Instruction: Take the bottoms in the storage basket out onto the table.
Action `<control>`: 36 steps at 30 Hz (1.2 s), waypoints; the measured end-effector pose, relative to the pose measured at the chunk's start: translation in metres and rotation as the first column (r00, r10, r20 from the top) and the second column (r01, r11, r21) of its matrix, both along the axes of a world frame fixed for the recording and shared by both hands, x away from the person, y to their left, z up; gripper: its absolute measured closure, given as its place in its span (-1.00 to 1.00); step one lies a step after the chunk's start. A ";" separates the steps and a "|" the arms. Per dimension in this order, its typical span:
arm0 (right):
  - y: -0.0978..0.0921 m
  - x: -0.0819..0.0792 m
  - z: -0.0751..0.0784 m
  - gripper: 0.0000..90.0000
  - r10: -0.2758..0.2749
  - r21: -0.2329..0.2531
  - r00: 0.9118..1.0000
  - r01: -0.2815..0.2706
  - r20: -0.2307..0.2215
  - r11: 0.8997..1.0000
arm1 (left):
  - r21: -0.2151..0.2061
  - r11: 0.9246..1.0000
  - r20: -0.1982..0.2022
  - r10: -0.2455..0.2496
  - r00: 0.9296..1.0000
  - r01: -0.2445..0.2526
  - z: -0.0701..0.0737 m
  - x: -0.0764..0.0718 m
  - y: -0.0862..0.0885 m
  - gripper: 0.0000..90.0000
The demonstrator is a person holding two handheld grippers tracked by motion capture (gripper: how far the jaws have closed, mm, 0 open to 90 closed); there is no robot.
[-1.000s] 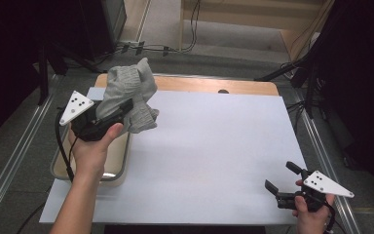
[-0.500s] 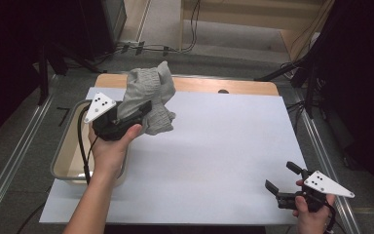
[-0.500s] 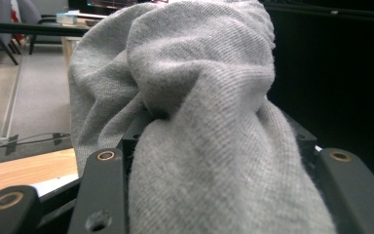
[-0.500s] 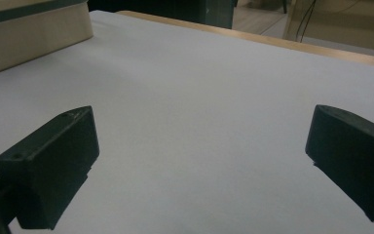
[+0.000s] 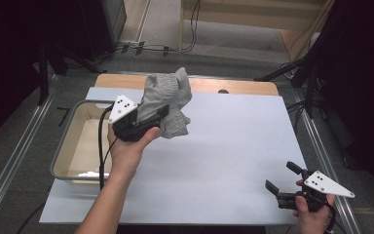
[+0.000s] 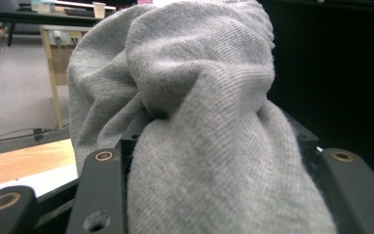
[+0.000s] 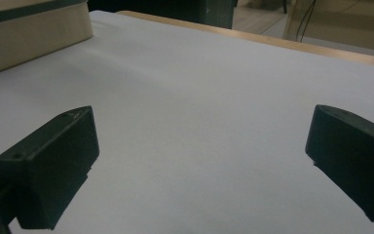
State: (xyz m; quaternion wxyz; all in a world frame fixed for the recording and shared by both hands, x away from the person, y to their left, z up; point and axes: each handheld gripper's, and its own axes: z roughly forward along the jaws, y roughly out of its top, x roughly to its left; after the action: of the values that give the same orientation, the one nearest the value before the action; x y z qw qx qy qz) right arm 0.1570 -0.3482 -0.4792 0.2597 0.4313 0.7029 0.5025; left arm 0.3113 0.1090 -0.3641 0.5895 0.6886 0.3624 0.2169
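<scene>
At the lower right of the high view the right gripper point(image 5: 285, 184) is held low over the white sheet point(image 5: 233, 161), its jaws spread wide with nothing between them; in the right gripper view the same two black jaws stand far apart above bare white surface. Farther up and to the left of the frame, the left gripper point(image 5: 159, 113) is carried in a raised hand point(image 5: 129, 146), and its jaws are clamped on a grey cloth point(image 5: 168, 100), a bunched knit garment whose folds spill over and around the jaws in the left gripper view point(image 6: 199, 122). The cloth is held clear of the table, in the upper middle-left of the frame, just to the right of the metal tray point(image 5: 63, 146) that sits at the left edge, and above the near-left part of the sheet. The bundle's long axis runs roughly upward and away from the gripper, with a loose lobe hanging toward the lower right. The cloth lies well apart from the right gripper, up and to the left of it across the open sheet, so the left hand is judged to be the one to bring it down onto the sheet, and the right gripper would have to be reached diagonally toward the upper left to take a free edge. At the far side, a strip of wooden tabletop point(image 5: 233, 87) is seen beyond the sheet.
</scene>
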 end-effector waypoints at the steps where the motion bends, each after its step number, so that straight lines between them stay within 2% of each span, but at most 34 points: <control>1: 0.000 0.000 0.000 -1.00 0.000 0.000 1.000 0.000 0.000 1.000 | 0.001 1.000 -0.005 -0.002 1.000 0.002 -0.001 0.001 -0.002 -0.02; 17: -0.001 0.000 0.000 -1.00 0.001 0.004 1.000 -0.001 0.001 1.000 | 0.025 0.999 -0.049 -0.035 0.998 0.036 -0.021 0.009 -0.037 -0.03; 25: -0.002 0.001 -0.001 -1.00 0.001 0.012 1.000 -0.001 -0.003 1.000 | 0.047 0.998 -0.071 -0.038 0.997 0.042 -0.029 0.014 -0.044 -0.04; 30: -0.002 0.001 -0.001 -1.00 0.005 0.012 1.000 -0.005 -0.005 1.000 | 0.061 0.997 -0.091 -0.050 0.995 0.056 -0.035 0.018 -0.049 -0.04; 36: -0.002 0.001 -0.002 -1.00 0.006 0.011 1.000 -0.006 -0.005 1.000 | 0.084 0.993 -0.128 -0.076 0.989 0.087 -0.045 0.021 -0.058 -0.06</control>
State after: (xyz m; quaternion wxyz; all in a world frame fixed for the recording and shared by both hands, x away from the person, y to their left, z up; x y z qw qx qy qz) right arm 0.1582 -0.3503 -0.4807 0.2541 0.4318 0.7022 0.5059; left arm 0.3328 0.0506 -0.4088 0.5426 0.7407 0.3600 0.1654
